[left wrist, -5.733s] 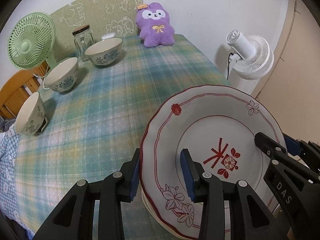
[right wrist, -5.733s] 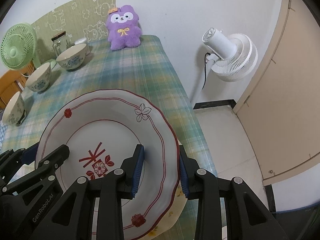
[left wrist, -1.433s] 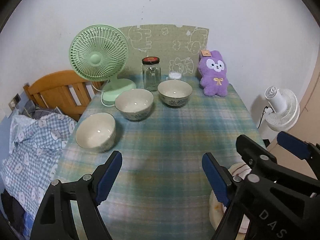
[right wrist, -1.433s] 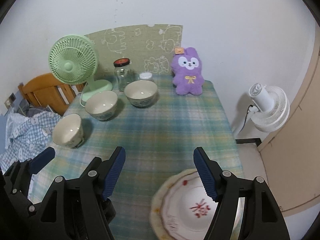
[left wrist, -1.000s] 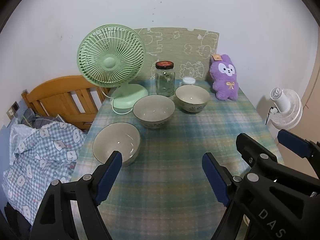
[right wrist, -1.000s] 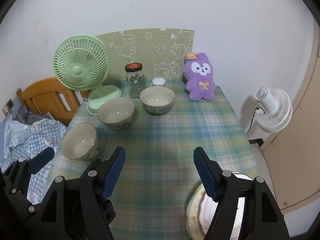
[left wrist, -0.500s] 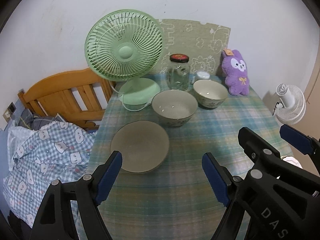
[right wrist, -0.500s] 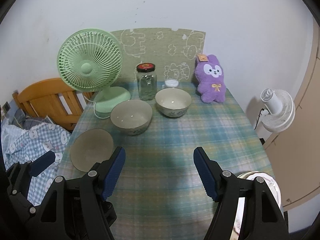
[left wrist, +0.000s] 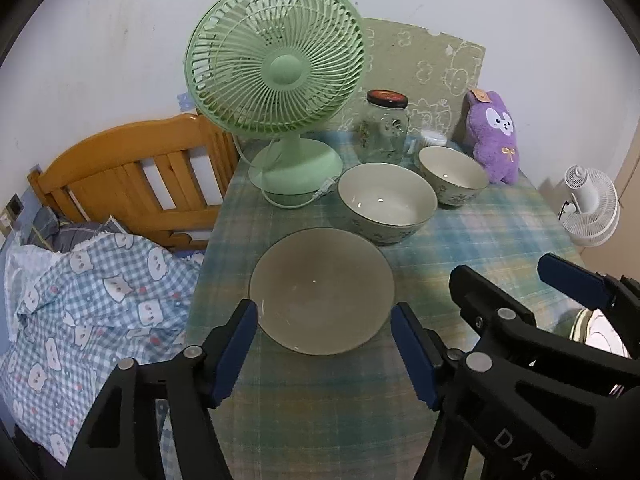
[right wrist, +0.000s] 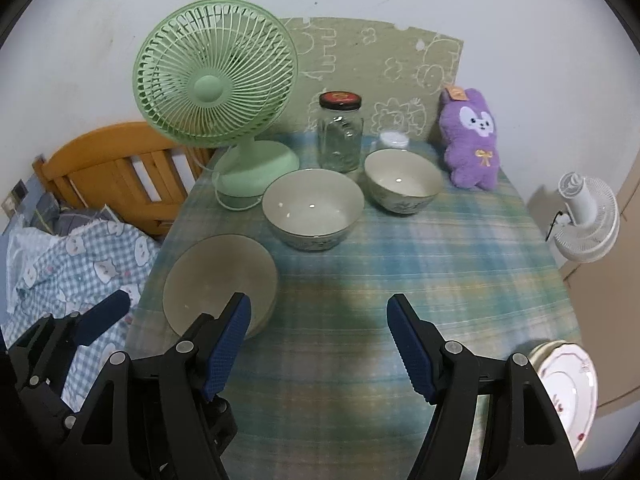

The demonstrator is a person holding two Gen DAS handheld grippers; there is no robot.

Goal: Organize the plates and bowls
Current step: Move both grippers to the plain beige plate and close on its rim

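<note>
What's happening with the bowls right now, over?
Left gripper open around nearest bowl, not closed. Right gripper open, empty. Two bowls wait behind. Plates stacked at table corner.

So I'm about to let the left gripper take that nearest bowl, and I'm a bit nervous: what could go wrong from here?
The nearest bowl sits close to the table edge by the bed, so a nudge might tip it off. The open left gripper barely spans its rim and may slip. The right gripper hovers close and could collide.
</note>
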